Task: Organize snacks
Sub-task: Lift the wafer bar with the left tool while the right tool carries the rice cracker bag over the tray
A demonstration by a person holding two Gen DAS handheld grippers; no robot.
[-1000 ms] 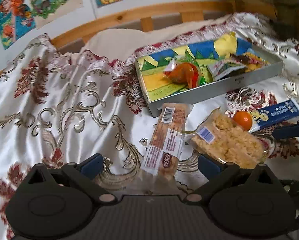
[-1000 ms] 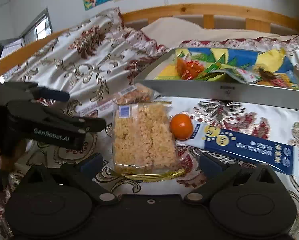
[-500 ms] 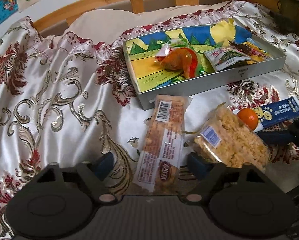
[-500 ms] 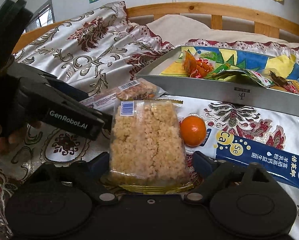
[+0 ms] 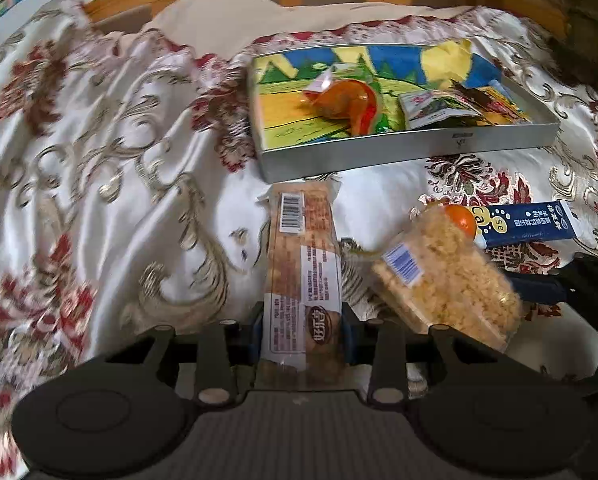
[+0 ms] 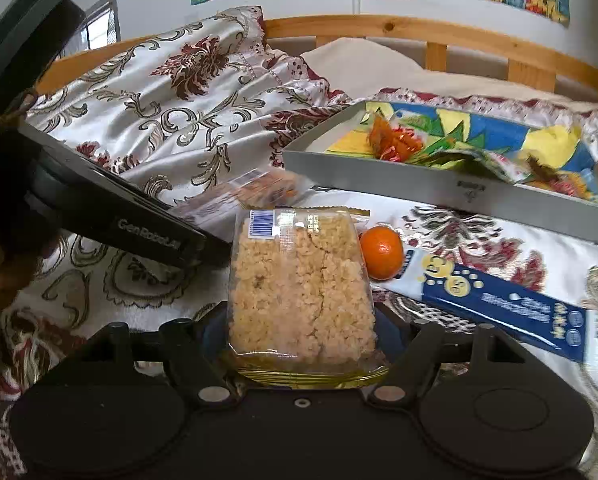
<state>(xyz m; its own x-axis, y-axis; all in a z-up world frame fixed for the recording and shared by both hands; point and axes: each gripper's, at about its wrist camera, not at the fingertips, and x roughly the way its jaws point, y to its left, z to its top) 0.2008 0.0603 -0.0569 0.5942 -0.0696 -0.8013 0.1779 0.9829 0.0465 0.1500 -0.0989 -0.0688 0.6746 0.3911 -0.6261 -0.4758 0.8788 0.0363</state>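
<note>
Both grippers found clamped on snacks in front of the tray (image 5: 403,148).

The left gripper (image 5: 302,332) was closed on the long bar (image 5: 303,264); the right gripper (image 6: 301,338), held level, pinched the rice-cake pack (image 6: 299,284) beside the orange (image 6: 381,253).

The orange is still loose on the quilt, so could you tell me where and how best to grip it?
Grip the orange across its round middle, coming from above: the rice cake pack crowds its left, the blue box lies under its right, and the top is free.
</note>
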